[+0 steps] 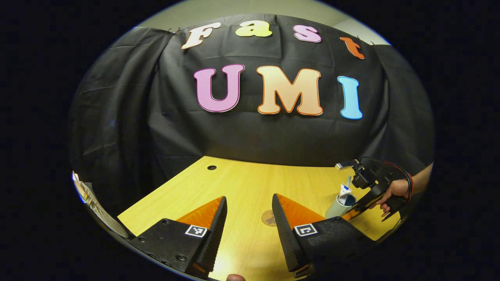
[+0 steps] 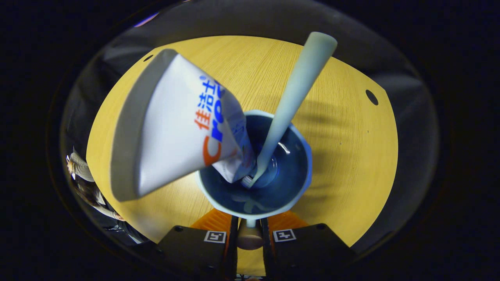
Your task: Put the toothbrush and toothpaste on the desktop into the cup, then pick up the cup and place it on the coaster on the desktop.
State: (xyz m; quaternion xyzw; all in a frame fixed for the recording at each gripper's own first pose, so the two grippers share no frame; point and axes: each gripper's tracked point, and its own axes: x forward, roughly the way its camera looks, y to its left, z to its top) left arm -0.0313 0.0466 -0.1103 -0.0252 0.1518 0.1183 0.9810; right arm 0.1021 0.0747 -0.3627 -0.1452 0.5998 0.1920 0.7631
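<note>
Right hand-held gripper (image 2: 249, 228) clenched on the cup (image 2: 273, 195) handle at 6 o'clock, toothpaste (image 2: 175, 128) and toothbrush (image 2: 291, 97) standing in the cup on the bench (image 2: 351, 156); left hand-held gripper (image 1: 247, 230) released, coaster (image 1: 268, 217) between its fingers.

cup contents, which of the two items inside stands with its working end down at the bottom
The pale toothbrush: its bristles rest on the floor of the blue-lined cup, handle leaning out. The white toothpaste tube shows only its flat crimped end, up top.
</note>
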